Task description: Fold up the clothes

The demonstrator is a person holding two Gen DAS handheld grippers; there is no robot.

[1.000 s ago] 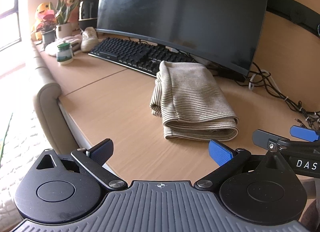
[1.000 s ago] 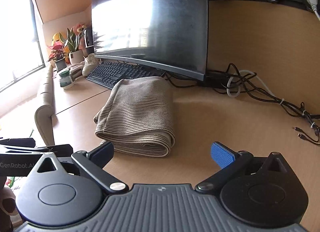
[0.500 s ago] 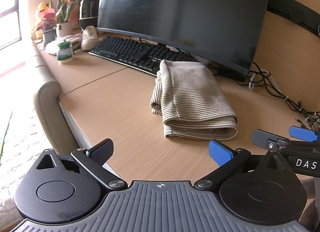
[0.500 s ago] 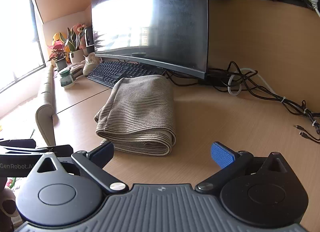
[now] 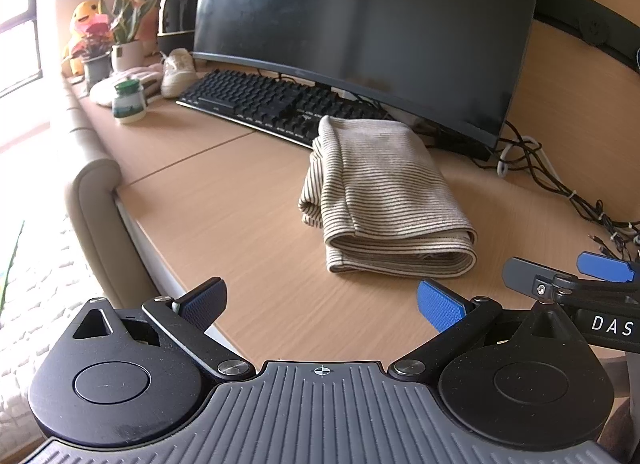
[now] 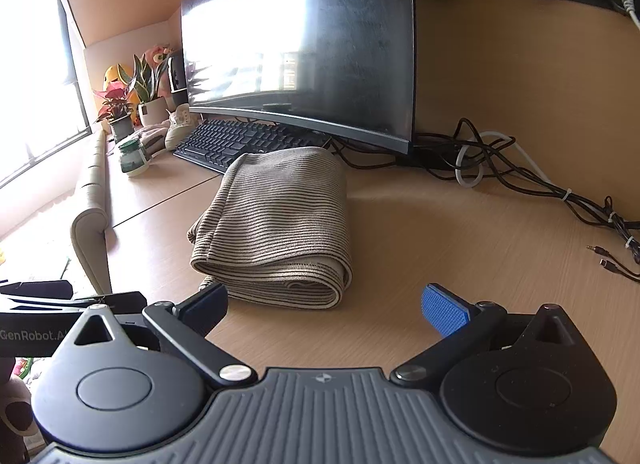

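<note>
A beige striped garment [image 5: 384, 192] lies folded into a thick rectangle on the wooden desk [image 5: 224, 192], in front of the monitor. It also shows in the right wrist view [image 6: 280, 220]. My left gripper [image 5: 320, 304] is open and empty, a short way in front of the garment's near edge. My right gripper [image 6: 326, 306] is open and empty, close to the garment's near folded edge. The right gripper's tips show at the right edge of the left wrist view [image 5: 568, 272].
A curved monitor [image 5: 360, 24] and black keyboard [image 5: 264, 104] stand behind the garment. Cables [image 6: 520, 180] trail along the back right. A small jar [image 5: 128, 100], potted plants [image 5: 120, 44], a shoe [image 5: 178, 70] and toys sit at the far left. A padded rail [image 5: 96, 200] borders the desk's left edge.
Both grippers have drawn back very slightly from the folded garment. Both stay open and the garment has not moved.
</note>
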